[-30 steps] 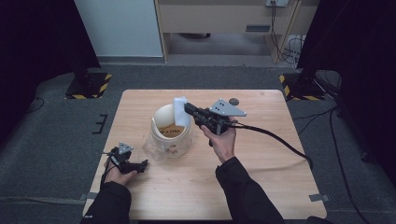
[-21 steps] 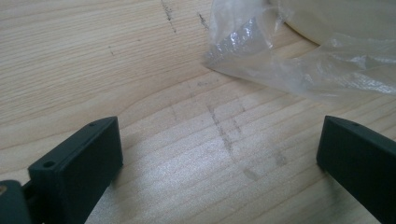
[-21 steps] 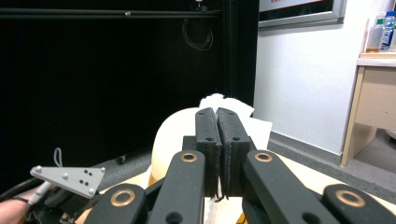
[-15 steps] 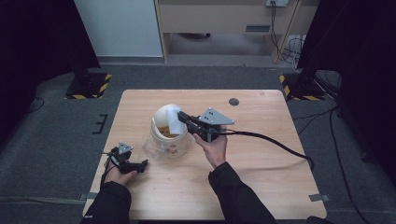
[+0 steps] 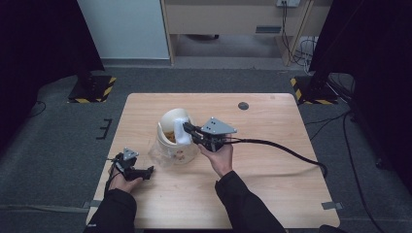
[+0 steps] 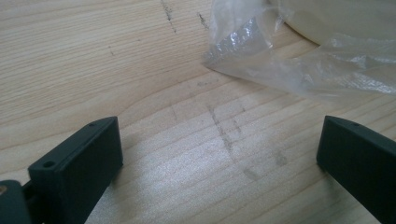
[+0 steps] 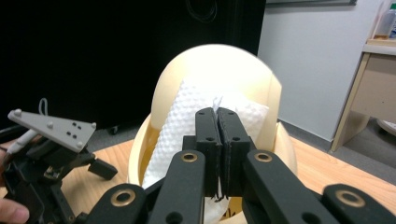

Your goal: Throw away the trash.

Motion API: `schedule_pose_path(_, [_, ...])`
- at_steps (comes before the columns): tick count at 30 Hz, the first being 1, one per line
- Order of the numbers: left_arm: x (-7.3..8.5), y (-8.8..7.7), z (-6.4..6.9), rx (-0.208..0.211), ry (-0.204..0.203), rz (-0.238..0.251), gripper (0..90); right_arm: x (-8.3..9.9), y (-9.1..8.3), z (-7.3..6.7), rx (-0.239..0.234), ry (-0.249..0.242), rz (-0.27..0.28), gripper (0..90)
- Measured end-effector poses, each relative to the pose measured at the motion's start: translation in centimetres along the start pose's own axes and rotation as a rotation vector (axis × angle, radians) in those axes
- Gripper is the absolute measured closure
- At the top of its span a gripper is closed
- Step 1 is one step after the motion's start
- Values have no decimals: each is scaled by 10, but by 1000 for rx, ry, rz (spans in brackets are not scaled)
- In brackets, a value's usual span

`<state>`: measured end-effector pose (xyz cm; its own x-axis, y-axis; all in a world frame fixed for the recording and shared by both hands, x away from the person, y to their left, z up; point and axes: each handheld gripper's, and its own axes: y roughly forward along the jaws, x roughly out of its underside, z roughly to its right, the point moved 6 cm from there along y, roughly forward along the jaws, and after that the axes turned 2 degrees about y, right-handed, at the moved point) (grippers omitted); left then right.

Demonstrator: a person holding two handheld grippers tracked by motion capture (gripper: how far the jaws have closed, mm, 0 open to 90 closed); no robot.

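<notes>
Fingers [image 7: 217, 140] of the right gripper [image 5: 187, 130] are pressed together on a white paper towel [image 7: 187, 126], pinching its top edge. The towel hangs at the mouth of a cream lidded bucket [image 5: 172, 141] near the middle of the bench [image 5: 272, 170], its lid tipped up behind. Brownish contents show inside. The left gripper [image 5: 145, 171] rests on the bench to the bucket's left, fingers [image 6: 79, 158] spread wide with nothing between them, clear plastic wrap [image 6: 289, 65] lying just ahead. Judging by this, the wiping or stuffing is barely under way; most work remains.
</notes>
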<state>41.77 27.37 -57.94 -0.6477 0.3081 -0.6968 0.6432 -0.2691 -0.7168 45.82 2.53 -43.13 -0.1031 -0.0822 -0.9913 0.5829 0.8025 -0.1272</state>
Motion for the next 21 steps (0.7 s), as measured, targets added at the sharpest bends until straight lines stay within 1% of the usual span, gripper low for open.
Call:
schedule_pose_path(7, [0, 0, 0, 0, 0, 0, 0, 12, 3, -2, -11, -8, -65, 884])
schedule_pose_path(11, [0, 0, 0, 0, 0, 0, 0, 20, 7, -2, -18, 3, -122, 884])
schedule_pose_path(13, [0, 0, 0, 0, 0, 0, 0, 25, 9, -2, -22, 16, -158, 884])
schedule_pose_path(14, [0, 0, 0, 0, 0, 0, 0, 26, 10, -2, -22, 21, -165, 884])
schedule_pose_path(15, [0, 0, 0, 0, 0, 0, 0, 28, 11, -3, -32, 35, -175, 883])
schedule_pose_path(18, [0, 0, 0, 0, 0, 0, 0, 28, 13, -5, -46, 70, -181, 874])
schedule_pose_path(21, [0, 0, 0, 0, 0, 0, 0, 27, 12, -4, -53, 82, -189, 833])
